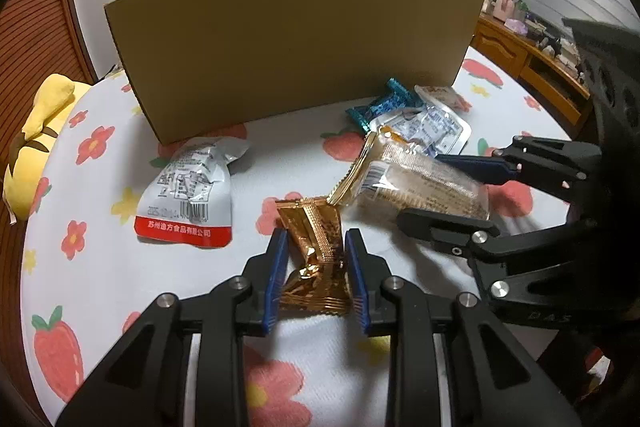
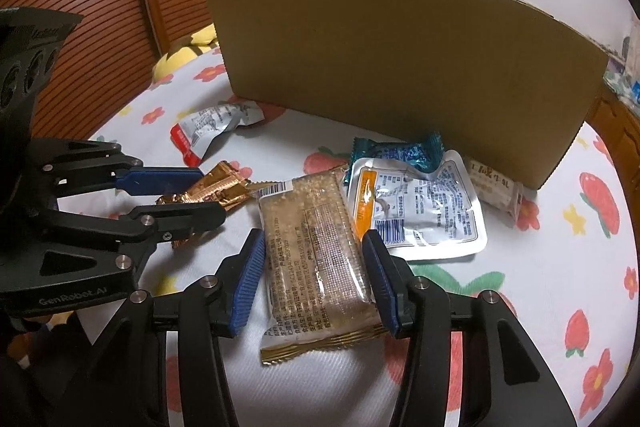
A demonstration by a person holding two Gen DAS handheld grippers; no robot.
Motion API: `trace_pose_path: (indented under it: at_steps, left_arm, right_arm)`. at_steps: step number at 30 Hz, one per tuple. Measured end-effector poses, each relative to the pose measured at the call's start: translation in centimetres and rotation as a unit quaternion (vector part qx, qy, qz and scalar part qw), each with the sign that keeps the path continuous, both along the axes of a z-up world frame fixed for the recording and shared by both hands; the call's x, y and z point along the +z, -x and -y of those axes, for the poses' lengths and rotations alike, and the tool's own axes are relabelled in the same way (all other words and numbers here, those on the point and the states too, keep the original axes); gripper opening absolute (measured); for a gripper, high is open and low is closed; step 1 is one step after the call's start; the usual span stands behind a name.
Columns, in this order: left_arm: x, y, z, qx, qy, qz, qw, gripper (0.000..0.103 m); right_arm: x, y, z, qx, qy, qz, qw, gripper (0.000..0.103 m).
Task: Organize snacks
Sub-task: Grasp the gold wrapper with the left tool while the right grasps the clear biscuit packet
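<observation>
My left gripper (image 1: pixel 316 247) straddles a gold foil snack (image 1: pixel 316 239) on the flowered cloth, its blue pads close on both sides; the wrapper looks pinched. My right gripper (image 2: pixel 314 247) straddles a clear-wrapped brown cereal bar (image 2: pixel 316 251), pads at its sides with a slight gap on the left. The bar also shows in the left wrist view (image 1: pixel 420 183), and the gold snack in the right wrist view (image 2: pixel 216 187). A tall cardboard box (image 1: pixel 296 39) stands behind.
A silver-and-red pouch (image 1: pixel 188 191) lies left of the box. A teal candy (image 2: pixel 400 151), a white-and-orange pouch (image 2: pixel 420 211) and a small white packet (image 2: pixel 496 187) lie at the right. A yellow plush toy (image 1: pixel 40 135) sits at the left edge. Wooden furniture (image 1: pixel 532 67) stands far right.
</observation>
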State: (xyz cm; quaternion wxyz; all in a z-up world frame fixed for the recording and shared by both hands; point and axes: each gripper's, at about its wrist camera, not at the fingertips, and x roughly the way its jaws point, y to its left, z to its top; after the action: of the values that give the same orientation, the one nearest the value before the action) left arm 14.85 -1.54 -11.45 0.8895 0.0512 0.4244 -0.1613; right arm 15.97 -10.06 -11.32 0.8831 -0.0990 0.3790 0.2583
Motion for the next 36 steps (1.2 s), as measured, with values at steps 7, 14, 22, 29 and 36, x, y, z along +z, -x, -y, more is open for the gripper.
trace_pose_path:
  at_steps: [7, 14, 22, 29, 36]
  left_arm:
    - [-0.1, -0.1, -0.1, 0.003, -0.007, 0.006, 1.0000, 0.027]
    - [-0.2, 0.3, -0.2, -0.001, -0.013, 0.009, 0.9999, 0.021]
    - [0.3, 1.1, -1.5, 0.012, -0.002, 0.014, 0.9998, 0.020]
    - [1.2, 2.0, -2.3, 0.019, 0.007, 0.026, 0.9995, 0.020]
    - [1.9, 2.5, -3.2, 0.031, 0.018, 0.034, 0.9988, 0.020]
  right_arm:
    - [0.0, -0.1, 0.0, 0.000, -0.001, -0.001, 1.000, 0.051]
    - [0.0, -0.1, -0.1, 0.000, 0.004, 0.000, 1.000, 0.051]
    - [-0.1, 0.0, -0.2, 0.001, 0.007, 0.000, 1.000, 0.051]
    - [-0.2, -0.1, -0.3, 0.001, 0.007, 0.001, 1.000, 0.051]
    - [-0.2, 0.1, -0.4, 0.002, 0.008, 0.005, 1.000, 0.047]
